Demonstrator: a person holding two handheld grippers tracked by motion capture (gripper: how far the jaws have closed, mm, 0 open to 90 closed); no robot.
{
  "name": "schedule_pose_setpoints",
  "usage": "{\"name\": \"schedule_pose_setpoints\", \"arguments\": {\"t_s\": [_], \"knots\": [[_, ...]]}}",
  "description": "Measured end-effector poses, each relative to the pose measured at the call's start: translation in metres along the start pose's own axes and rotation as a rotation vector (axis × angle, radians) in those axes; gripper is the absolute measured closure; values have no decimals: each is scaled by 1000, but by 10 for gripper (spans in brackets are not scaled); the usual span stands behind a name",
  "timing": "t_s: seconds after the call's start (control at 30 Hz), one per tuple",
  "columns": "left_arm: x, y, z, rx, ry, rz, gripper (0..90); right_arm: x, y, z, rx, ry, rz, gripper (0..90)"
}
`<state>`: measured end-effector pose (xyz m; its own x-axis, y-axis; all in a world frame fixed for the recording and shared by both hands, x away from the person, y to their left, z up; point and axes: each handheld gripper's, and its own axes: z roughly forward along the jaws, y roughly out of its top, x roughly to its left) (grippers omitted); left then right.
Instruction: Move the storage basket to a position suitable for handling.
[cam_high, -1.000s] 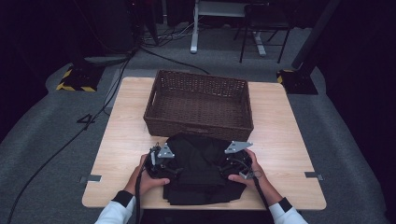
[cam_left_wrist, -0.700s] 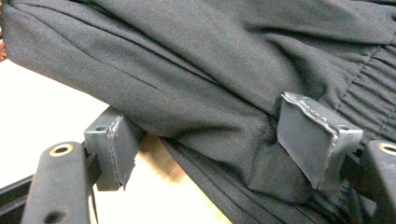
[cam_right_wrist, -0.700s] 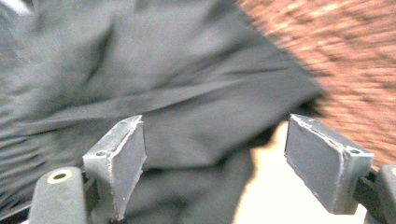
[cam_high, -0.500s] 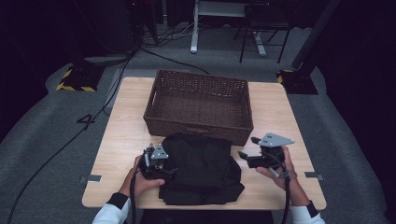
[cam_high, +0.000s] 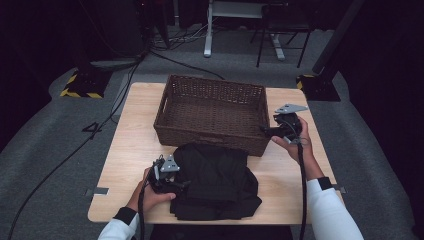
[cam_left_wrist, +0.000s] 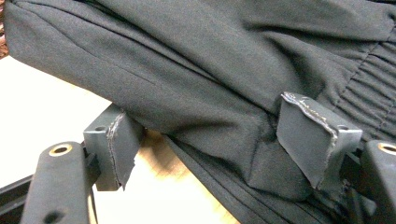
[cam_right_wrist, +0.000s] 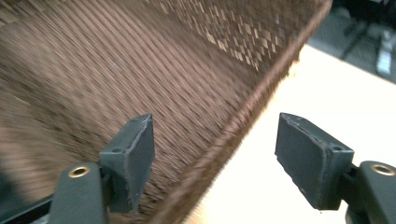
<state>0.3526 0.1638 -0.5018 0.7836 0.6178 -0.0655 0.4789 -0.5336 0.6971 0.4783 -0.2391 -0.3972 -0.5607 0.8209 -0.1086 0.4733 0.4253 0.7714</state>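
**Left jaws on the black garment, right jaws at the basket's rim**

At the left of the high view, the left hand (cam_high: 150, 192) rested on the near part of the tabletop (cam_high: 125, 145), and the left gripper (cam_high: 177, 184) it held lay against the left edge of the black garment (cam_high: 217, 180). In the left gripper view, a thick fold of that garment (cam_left_wrist: 224, 93) ran between the two jaws: one pad sat pressed into the cloth at the fold's lower corner, the other touched the fold's underside with bare wood showing beneath it. The jaws were part closed, gripping the folded edge.

The garment itself lay in a loose, roughly folded heap on the near middle of the tabletop, its far edge just in front of the near wall of the woven basket (cam_high: 212, 107), which stood on the far half of the tabletop.

To the right, the right hand (cam_high: 297, 142) was raised, with the right gripper (cam_high: 265, 131) beside the basket's near right corner. In the right gripper view, which was blurred, the right jaws had just been closing but stood apart and held nothing; the basket's rim (cam_right_wrist: 243, 116) ran between them, touching neither pad.
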Motion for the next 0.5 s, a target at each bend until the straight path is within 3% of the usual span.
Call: {"name": "schedule_pose_setpoints", "arguments": {"t_s": [0.03, 0.07, 0.17, 0.2, 0.3, 0.5], "knots": [[0, 0, 0, 0, 0, 0, 246, 0, 0, 0, 0, 0, 0, 295], [-1, 0, 0, 0, 2, 1, 246, -3, -3, 16, 70, -27, -7, 302], [-1, 0, 0, 4, 3, -1, 247, -7, -6, 22, 91, 10, 18, 303], [-2, 0, 0, 4, 5, 0, 247, -11, -9, 20, 80, 18, 42, 323], [-4, 0, 0, 5, -2, 5, 247, -11, -13, 15, 85, 33, 25, 393], [-12, 0, 0, 7, -2, 11, 251, -18, -29, -5, 94, 28, 22, 368]]}}
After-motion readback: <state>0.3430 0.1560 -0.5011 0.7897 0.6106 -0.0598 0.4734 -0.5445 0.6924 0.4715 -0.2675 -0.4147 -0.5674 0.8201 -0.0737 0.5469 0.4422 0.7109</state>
